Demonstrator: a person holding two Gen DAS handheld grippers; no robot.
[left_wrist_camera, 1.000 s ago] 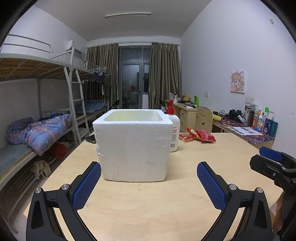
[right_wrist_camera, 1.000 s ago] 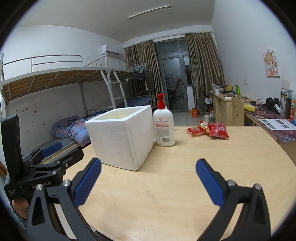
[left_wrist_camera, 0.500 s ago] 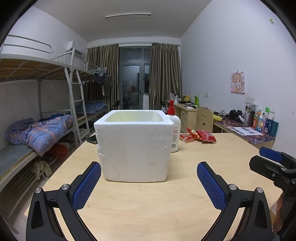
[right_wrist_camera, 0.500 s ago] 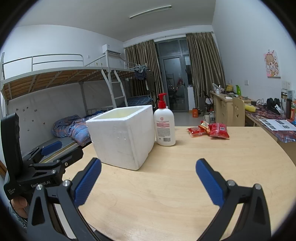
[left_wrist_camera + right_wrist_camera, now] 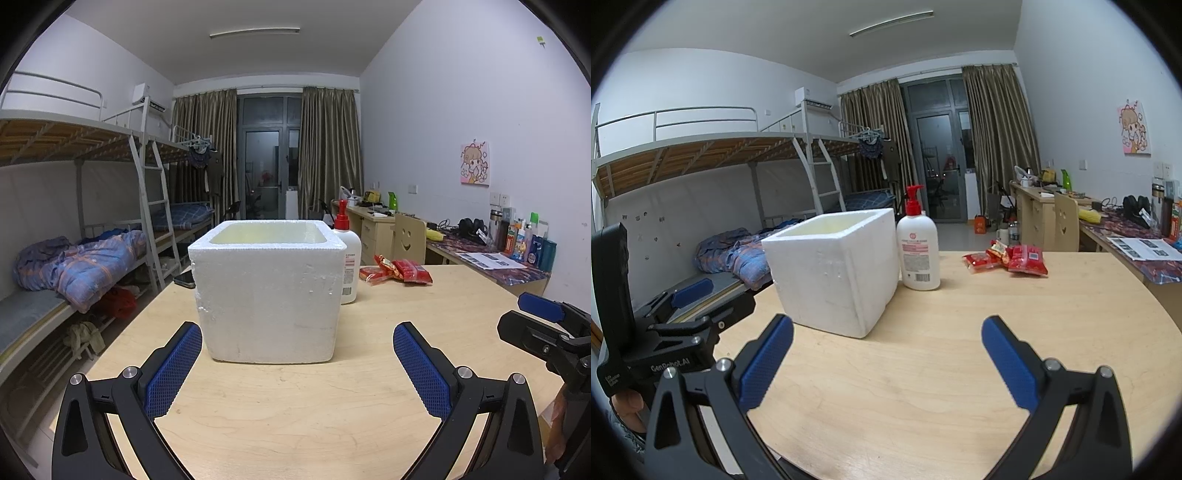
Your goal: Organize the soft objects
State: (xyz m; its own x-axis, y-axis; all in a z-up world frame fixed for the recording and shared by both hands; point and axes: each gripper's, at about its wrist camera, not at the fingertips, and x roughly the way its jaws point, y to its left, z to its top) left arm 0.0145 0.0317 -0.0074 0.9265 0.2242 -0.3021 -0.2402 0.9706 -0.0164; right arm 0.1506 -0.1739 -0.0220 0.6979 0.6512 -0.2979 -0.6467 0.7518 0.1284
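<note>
On the table [image 5: 295, 406], both grippers' fingers gape before the foam box [image 5: 267, 291].

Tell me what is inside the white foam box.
Only the yellowish upper inner walls of the foam box show, through its open top. The bottom is hidden by its front wall, so contents are unknown.

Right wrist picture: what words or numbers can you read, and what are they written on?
"GenRobot.AI": white letters on the black body of the left gripper, at the left edge of the view.
Small white text on that gripper's lower corner: too small to read.
Pump bottle label, pink print and a barcode: too blurred to read.
Red snack packets: print not readable.
Printed sheet on the desk: too small to read.
</note>
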